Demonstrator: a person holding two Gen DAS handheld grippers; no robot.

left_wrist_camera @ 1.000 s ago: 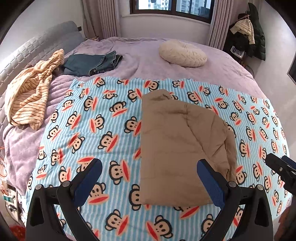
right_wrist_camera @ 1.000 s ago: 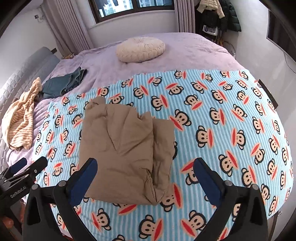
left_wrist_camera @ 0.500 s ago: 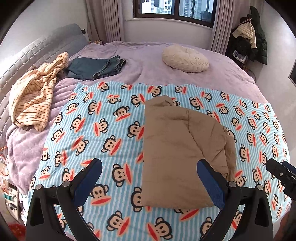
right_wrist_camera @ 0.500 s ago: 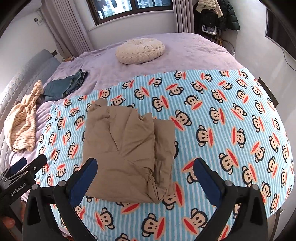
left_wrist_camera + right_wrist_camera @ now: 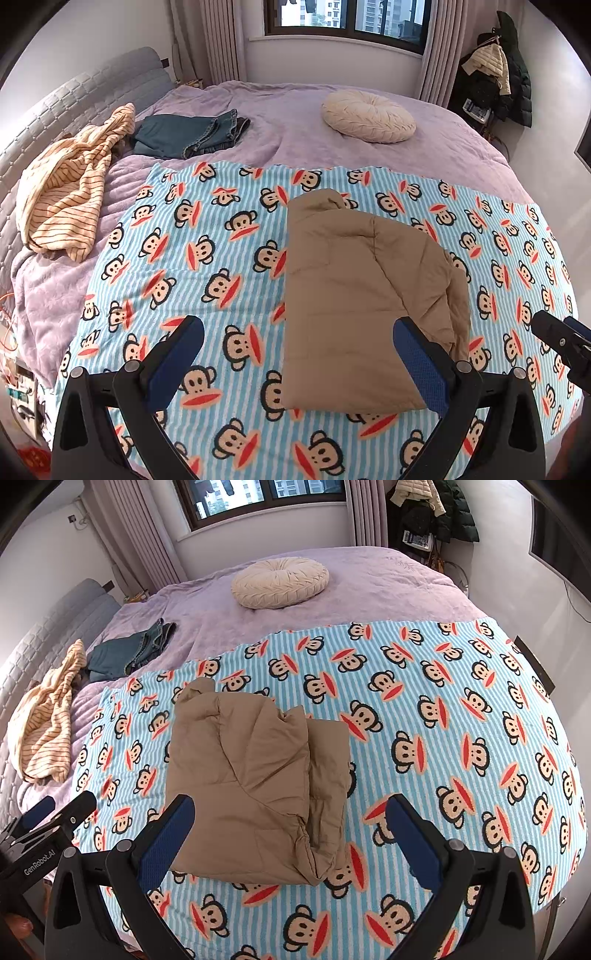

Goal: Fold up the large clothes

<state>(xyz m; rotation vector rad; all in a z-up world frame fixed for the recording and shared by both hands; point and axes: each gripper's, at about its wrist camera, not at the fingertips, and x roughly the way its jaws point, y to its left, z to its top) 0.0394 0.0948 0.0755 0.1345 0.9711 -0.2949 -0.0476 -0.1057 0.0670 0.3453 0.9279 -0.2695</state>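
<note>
A tan padded garment (image 5: pixel 362 295) lies folded into a rough rectangle on the blue monkey-print blanket (image 5: pixel 207 258). My left gripper (image 5: pixel 299 354) hovers open above the blanket's near edge, its right finger over the garment's near right corner. In the right wrist view the same tan garment (image 5: pixel 258 775) lies on the monkey-print blanket (image 5: pixel 443 720). My right gripper (image 5: pixel 288 830) is open too, held above the garment's near edge with nothing between its fingers. Each gripper shows at the edge of the other's view.
A striped cream garment (image 5: pixel 70 192) and folded jeans (image 5: pixel 188 133) lie at the left, near the grey headboard (image 5: pixel 66 99). A round cream cushion (image 5: pixel 369 116) rests on the purple bedspread (image 5: pixel 288 122). Coats (image 5: pixel 506 74) hang at the back right.
Both grippers have drawn back and up from the bed, so the folded garment looks smaller and farther. The garment itself has not moved. Both grippers stay open.
</note>
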